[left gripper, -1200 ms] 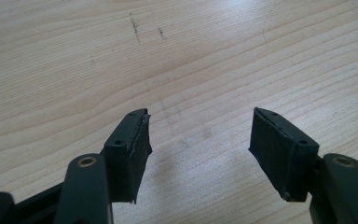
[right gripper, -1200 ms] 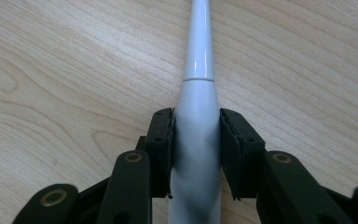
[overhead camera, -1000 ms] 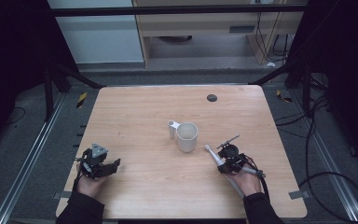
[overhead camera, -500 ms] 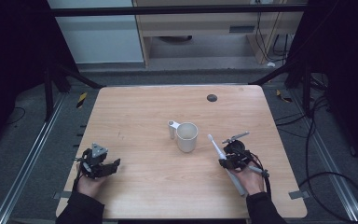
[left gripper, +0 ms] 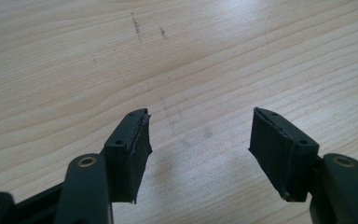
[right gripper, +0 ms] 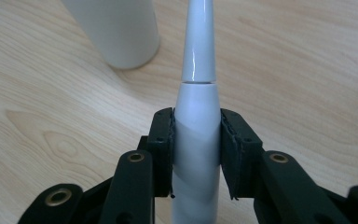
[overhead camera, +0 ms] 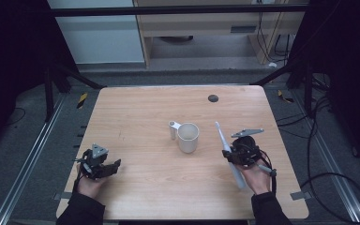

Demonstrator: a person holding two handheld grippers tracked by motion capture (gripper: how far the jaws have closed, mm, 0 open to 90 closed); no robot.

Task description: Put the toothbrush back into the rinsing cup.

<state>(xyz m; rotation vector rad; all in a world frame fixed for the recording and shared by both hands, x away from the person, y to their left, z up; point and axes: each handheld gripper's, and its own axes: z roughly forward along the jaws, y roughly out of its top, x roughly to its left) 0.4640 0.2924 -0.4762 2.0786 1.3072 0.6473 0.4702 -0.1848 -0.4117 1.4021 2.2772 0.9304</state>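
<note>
Pale wood grain runs across the counter [overhead camera: 136, 117], bare apart from one white mug [overhead camera: 188, 137] near its middle, handle turned away from the person. The electric toothbrush [overhead camera: 226, 150] is pinched in the right gripper [overhead camera: 236, 153], its fingers [right gripper: 162, 144] pressed against both sides of the thick white body where it begins to narrow toward the neck. A second ago the brush lay lower and flatter beside the mug; now it is tipped up, slim head end raised and pointing away from the person, just right of the mug, while the butt trails back past the hand. That lift suggests, to my eye, that it is being carried toward the mug (perhaps to stand inside it). In the right gripper view the mug's wall stands close ahead, off to one side of the neck and apart from it. Far left of the mug, the left gripper [overhead camera: 98, 164] has not moved, fingers [left gripper: 130, 149] spread over bare wood, holding nothing.
</note>
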